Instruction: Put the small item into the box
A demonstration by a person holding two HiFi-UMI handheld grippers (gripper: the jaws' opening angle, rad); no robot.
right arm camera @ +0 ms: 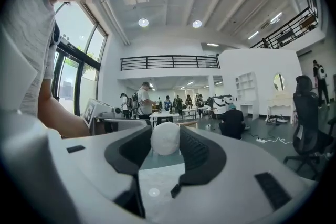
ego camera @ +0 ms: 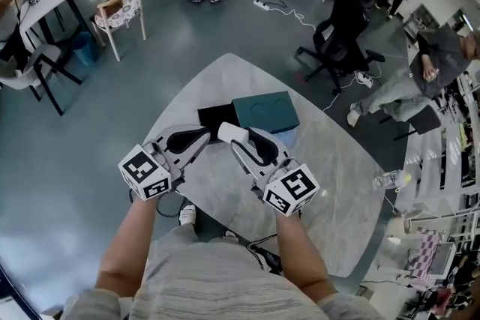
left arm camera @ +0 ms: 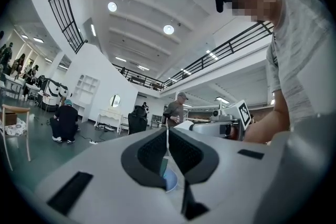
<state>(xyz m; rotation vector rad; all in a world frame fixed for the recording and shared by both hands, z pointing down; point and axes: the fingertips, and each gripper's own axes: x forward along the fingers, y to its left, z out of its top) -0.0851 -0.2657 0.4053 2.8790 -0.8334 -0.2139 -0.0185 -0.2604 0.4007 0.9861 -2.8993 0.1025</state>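
Nearest, above the grey table point(ego camera: 341, 183), the left gripper point(ego camera: 204, 136) point(left arm camera: 168, 140) has its jaws pressed together with nothing between them, as its own view shows. The right gripper point(ego camera: 238, 139) point(right arm camera: 166, 145) is clamped on the small white item point(right arm camera: 165, 137) point(ego camera: 229, 132). Only the head view shows the teal box point(ego camera: 266, 112) just beyond the tips, with a black piece point(ego camera: 214, 116) just beside it on the left.

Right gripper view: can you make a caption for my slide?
The right gripper grips a small white item between its two dark jaws.
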